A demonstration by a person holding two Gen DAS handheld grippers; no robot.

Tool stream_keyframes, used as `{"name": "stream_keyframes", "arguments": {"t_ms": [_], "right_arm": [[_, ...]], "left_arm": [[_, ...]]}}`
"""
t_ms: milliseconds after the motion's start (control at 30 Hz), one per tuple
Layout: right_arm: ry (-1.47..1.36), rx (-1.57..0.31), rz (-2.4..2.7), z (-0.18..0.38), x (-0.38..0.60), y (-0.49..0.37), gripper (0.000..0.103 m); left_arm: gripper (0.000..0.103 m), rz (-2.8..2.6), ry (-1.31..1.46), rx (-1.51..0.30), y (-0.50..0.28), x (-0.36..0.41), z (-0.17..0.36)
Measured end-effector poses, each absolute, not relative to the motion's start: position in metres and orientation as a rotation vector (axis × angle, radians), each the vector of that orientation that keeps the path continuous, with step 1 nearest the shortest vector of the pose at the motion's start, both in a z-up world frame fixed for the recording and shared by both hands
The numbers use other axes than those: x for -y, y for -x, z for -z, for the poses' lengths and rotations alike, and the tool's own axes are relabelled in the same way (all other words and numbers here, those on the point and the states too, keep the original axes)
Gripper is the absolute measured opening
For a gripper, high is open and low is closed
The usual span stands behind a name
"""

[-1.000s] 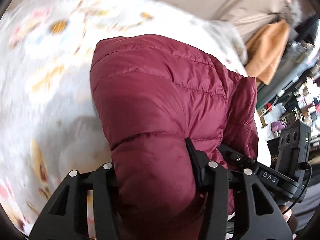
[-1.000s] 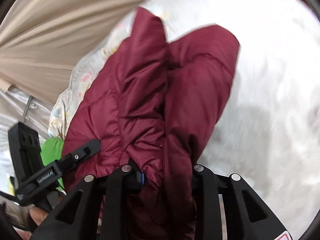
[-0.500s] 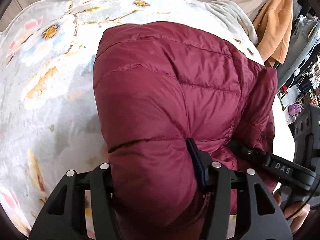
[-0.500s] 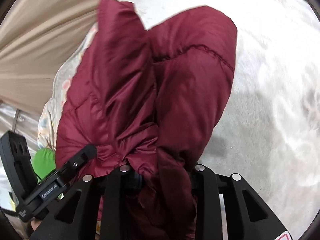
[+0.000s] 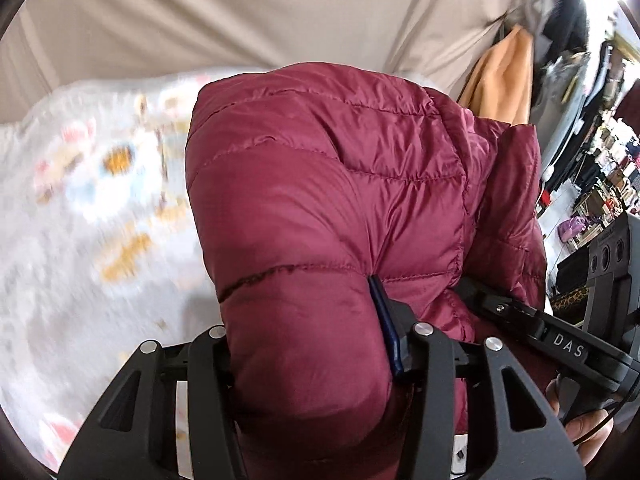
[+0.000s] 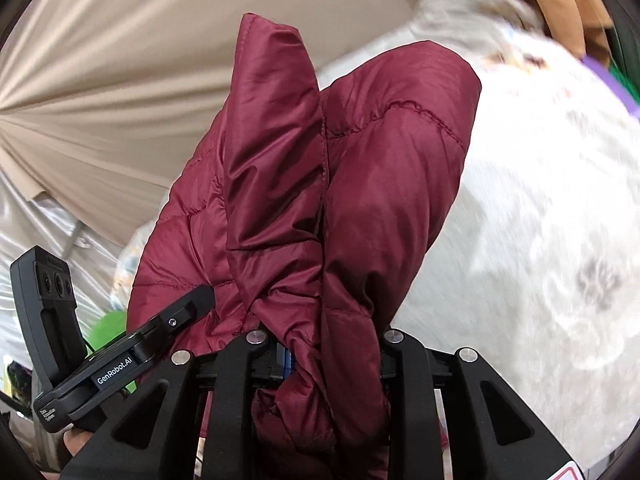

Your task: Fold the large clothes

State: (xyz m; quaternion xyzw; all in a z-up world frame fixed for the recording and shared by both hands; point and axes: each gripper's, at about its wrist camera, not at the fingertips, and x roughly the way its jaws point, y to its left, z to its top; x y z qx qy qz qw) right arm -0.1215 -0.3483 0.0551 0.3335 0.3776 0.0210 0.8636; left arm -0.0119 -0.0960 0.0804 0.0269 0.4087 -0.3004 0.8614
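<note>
The dark red puffer jacket (image 5: 340,184) is held up above the flowered blanket (image 5: 100,208), bunched thickly between the fingers of the left gripper (image 5: 316,344) and also of the right gripper (image 6: 320,344). Its shiny quilted fabric looks slippery, so a fold could slide out and the puffy bundle could spring open.

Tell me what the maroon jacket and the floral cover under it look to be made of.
Maroon quilted puffer jacket: looks like thin nylon or polyester shell over padding; it has a slight sheen, stitched channels and puffy bulges. White floral bed cover: seems a soft, matte, fleecy fabric with a printed flower pattern, though motion blur leaves the weave unclear.
</note>
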Motion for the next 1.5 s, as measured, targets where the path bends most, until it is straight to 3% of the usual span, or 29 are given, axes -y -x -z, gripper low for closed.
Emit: {"name": "stream_keyframes", "arguments": {"t_ms": [533,833,1133,1367,1500], "right_arm": [[-0.506,-0.432,-0.181,-0.206,0.233,0.114,0.023],[-0.404,-0.363,-0.308,-0.236,0.187,0.078,0.023],[-0.400,-0.608,-0.352,-0.169,0.146,-0.025,0.025],[-0.404,-0.881,-0.307,-0.044,0.123,-0.108,0.026],[-0.495,-1.062,-0.257,0.043,0.129,-0.136,0.036]], "left_arm": [[0.045,0.605,-0.006,-0.429,0.048,-0.006,-0.228],[0.046,0.573,0.009,-0.291,0.030,-0.073,-0.246],[0.046,0.533,0.084,-0.506,-0.051,-0.127,-0.163],[0.046,0.489,0.159,-0.781,-0.138,-0.146,-0.033],[0.052,0.451,0.136,-0.934,-0.169,-0.147,0.043]]}}
